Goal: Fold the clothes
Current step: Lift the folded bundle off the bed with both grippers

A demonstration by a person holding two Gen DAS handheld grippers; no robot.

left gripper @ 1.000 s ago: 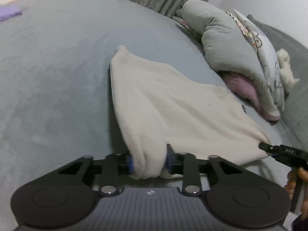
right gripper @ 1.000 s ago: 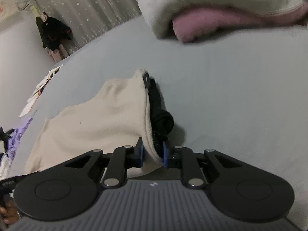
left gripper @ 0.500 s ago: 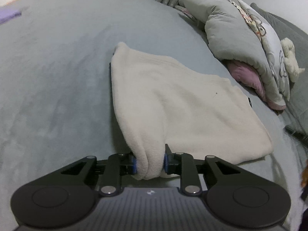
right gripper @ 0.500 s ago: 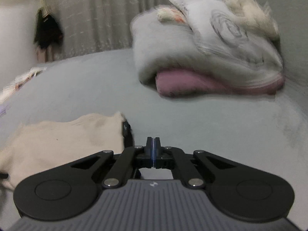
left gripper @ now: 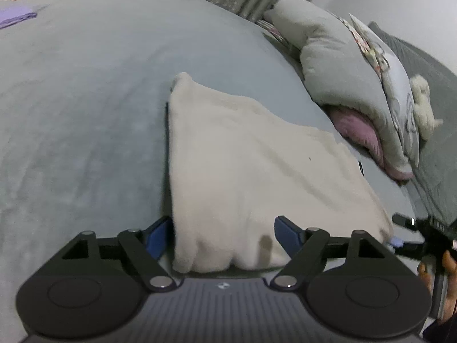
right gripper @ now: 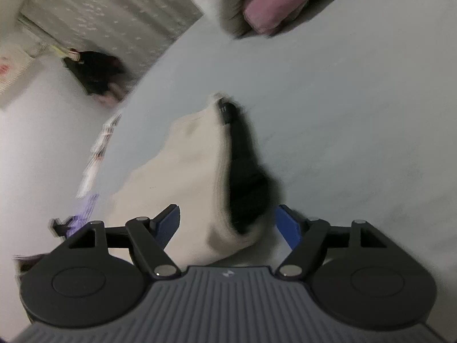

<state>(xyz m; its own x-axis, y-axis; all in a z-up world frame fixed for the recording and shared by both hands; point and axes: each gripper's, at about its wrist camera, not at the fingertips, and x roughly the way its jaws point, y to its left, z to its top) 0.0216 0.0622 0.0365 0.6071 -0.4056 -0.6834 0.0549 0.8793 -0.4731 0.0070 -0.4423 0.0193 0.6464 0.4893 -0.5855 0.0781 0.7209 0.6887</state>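
Releasing after a fold: left gripper (left gripper: 221, 235) & right gripper (right gripper: 227, 224) jaws just opened wide, cream garment (left gripper: 251, 154) lying slack between both on bed (left gripper: 85, 114). Next: re-grip an edge, prob.

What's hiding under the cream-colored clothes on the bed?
A black layer peeks out under the cream garment along its edge, lying on the grey bed. Whatever else is underneath is covered.

the right-wrist view is smeared: the garment (right gripper: 197, 171) edge and the dark lining beside it blur. past the garment (left gripper: 257, 165), the right gripper (left gripper: 411, 228) and a hand (left gripper: 445, 271) are cut off.
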